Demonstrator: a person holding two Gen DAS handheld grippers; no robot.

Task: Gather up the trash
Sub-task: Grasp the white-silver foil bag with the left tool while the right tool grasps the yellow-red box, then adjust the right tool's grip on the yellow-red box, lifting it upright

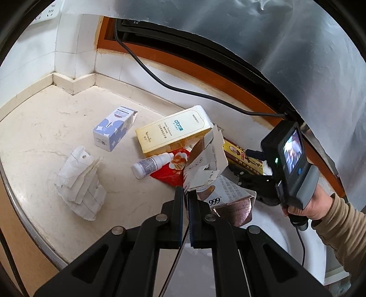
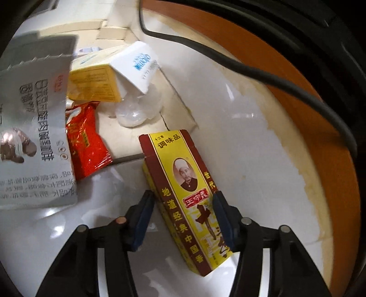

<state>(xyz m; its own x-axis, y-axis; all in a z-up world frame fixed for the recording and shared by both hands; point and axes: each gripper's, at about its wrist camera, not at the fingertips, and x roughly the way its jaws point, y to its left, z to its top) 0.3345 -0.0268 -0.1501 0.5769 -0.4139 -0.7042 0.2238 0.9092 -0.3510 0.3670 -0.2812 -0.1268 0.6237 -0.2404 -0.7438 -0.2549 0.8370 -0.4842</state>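
On the floor by the wall, yellow spice box [image 2: 183,201] lies btwn right gripper [image 2: 183,219]'s spread jaws, not yet pinched. Left gripper [image 1: 186,201] pinches silver pouch [image 1: 205,164]. Risk: off-centre closing could skid the box away.

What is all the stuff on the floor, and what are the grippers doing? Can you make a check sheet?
Surface: pale floor, stained, by a tiled wall corner.
Job's things: yellow and red seasoning box; cream toothpaste box; blue and white carton; white bottle lying down; red wrapper; crumpled white bag; torn 999 box.
Clutter: nothing seen beyond the trash.
Grippers: left gripper pinches the torn 999 box; right gripper straddles the seasoning box, fingers not yet closed.
Cables: black cable along the wall.
Surroundings: orange wooden frame; wall socket.
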